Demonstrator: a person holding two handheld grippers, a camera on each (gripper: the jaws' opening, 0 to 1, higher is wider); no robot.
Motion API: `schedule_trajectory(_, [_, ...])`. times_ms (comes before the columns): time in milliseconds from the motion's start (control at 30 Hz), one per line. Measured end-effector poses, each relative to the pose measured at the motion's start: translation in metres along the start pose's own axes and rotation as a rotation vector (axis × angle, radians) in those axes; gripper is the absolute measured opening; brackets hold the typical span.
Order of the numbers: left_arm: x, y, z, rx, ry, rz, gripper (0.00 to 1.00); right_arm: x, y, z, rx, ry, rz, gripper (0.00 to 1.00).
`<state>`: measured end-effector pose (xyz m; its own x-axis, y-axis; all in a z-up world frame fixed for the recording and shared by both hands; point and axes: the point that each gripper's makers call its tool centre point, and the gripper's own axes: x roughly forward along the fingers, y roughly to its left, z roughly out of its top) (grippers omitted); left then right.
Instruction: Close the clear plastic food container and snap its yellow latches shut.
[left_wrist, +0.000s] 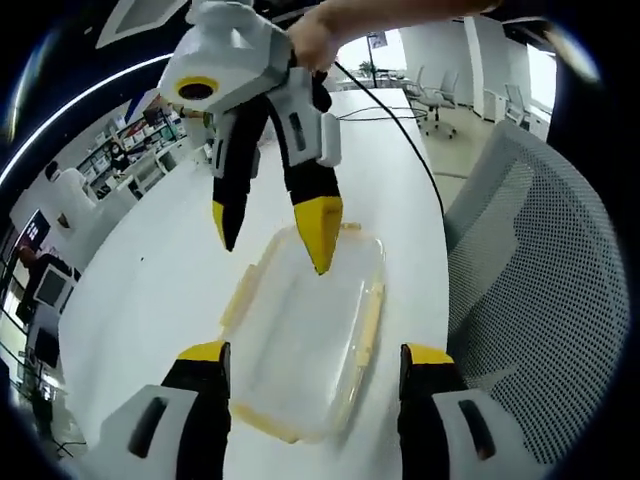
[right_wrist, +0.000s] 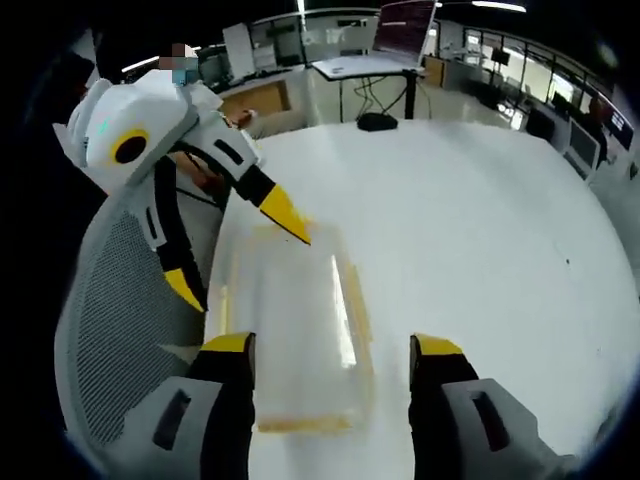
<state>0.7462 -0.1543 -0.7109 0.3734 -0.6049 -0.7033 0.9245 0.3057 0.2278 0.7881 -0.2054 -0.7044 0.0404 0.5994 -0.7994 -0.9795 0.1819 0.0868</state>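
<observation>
My left claw (left_wrist: 314, 352) is spread wide and grips nothing; its two yellow-tipped jaws rise on either side of the near end of the clear container (left_wrist: 305, 335). The container lies flat on the white surface (left_wrist: 150, 290), its lid on top, with pale yellow latches (left_wrist: 372, 318) along the long sides. Whether any latch is snapped down, I cannot tell.

At the far end of the container, in the left gripper view, my right claw (left_wrist: 275, 230) comes down from above, jaws apart. One yellow tip sits over the far edge of the lid; the other hangs just off the container's side, above the surface. A hand (left_wrist: 312, 40) holds that gripper at the top, and a black cable (left_wrist: 400, 130) trails off behind it.

In the right gripper view, my right claw (right_wrist: 331, 345) is likewise released, jaws straddling the container (right_wrist: 290, 330) from the other end. The left claw (right_wrist: 240, 250) shows beyond it, one yellow tip over the lid's far edge, the other lower down beside the container.

A grey mesh chair (left_wrist: 540, 300) stands just beside the surface's edge. Desks and shelves fill the room beyond.
</observation>
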Motion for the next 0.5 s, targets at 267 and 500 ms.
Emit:
schedule_trajectory(267, [-0.004, 0.009, -0.002, -0.083, -0.018, 0.012, 0.71, -0.019, 0.001, -0.016, 0.008, -0.019, -0.065, 0.61])
schedule_trajectory(500, [-0.007, 0.015, -0.007, -0.126, -0.024, 0.021, 0.73, -0.028, 0.007, -0.026, 0.045, -0.059, -0.121, 0.62])
